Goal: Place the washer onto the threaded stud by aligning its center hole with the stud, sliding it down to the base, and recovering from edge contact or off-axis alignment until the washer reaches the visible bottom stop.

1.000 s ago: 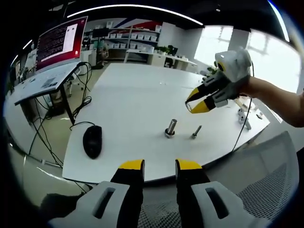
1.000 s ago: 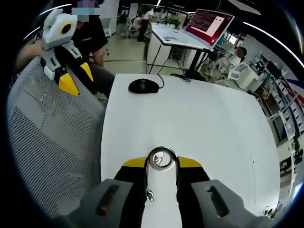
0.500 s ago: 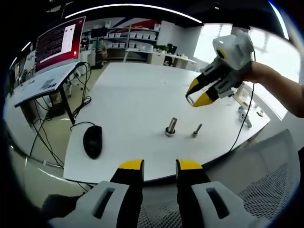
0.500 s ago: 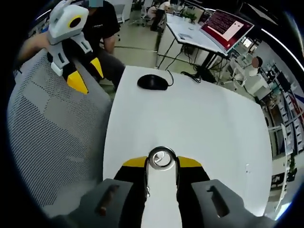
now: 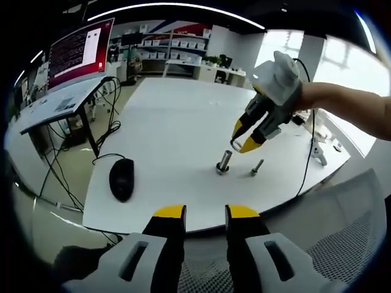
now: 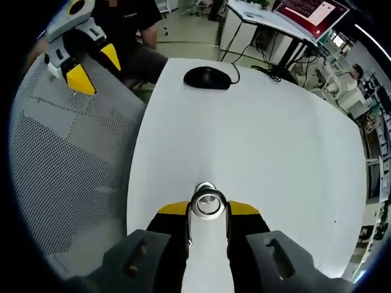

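Note:
The metal stud [image 5: 223, 162] stands upright on the white table [image 5: 171, 128]. Just above and beside its top hangs the washer [image 5: 234, 144], a shiny ring, with my right gripper [image 5: 243, 138] shut on it and slanting down from the right. In the right gripper view the washer [image 6: 197, 205] sits clamped between the yellow tips of my right gripper [image 6: 208, 210], and the stud's top [image 6: 204, 185] peeks out just beyond it. My left gripper [image 5: 206, 213] stands open off the table's near edge, nothing between its fingers. It also appears as the left gripper [image 6: 85, 64] over the chair.
A loose bolt [image 5: 256, 166] lies right of the stud. A black mouse [image 5: 122, 179] with its cable sits on the table's left part. A grey mesh chair [image 6: 67, 159] stands against the table edge. A desk with a red-lit monitor [image 5: 79, 52] is farther left.
My right gripper has come down and leftward with the washer, from high above the table to just over the stud. The stud's top has come into the right gripper view. My left gripper stays open.

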`<state>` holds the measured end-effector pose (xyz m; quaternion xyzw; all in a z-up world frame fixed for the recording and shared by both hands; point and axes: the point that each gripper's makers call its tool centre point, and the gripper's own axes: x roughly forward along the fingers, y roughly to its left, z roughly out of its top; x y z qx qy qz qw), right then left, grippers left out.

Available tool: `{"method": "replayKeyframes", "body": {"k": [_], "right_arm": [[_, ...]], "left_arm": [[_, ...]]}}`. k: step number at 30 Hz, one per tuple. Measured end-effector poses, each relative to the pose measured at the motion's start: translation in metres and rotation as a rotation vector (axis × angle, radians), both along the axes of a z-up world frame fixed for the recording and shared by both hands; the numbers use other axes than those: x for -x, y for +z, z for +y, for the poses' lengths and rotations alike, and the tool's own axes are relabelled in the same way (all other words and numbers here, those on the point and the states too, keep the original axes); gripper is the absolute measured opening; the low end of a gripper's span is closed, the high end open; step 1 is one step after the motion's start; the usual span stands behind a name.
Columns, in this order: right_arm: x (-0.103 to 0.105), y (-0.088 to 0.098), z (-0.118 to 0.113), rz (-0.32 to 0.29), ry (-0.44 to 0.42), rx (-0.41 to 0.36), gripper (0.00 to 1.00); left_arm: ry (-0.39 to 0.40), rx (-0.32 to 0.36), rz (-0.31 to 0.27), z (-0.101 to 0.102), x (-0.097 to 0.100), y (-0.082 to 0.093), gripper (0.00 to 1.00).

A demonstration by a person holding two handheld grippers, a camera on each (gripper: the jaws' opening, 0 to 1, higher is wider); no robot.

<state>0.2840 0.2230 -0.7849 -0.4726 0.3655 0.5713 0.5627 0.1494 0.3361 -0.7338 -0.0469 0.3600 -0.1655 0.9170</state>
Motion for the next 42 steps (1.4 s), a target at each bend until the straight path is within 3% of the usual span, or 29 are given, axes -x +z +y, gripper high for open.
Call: {"method": "replayKeyframes", "body": {"k": [4,28,42], "right_arm": [[-0.001,-0.005,0.005,0.033,-0.009,0.002,0.23],[-0.013,-0.039,0.007,0.048,0.033,0.090,0.23],[-0.004,-0.055,0.006,0.059,0.047,0.129,0.23]], "left_arm": [[0.004,0.000,-0.001,0.002,-0.001,0.000,0.23],[0.021,0.005,0.006,0.003,-0.003,-0.001,0.23],[0.017,0.000,0.010,0.001,0.000,-0.001,0.23]]}}
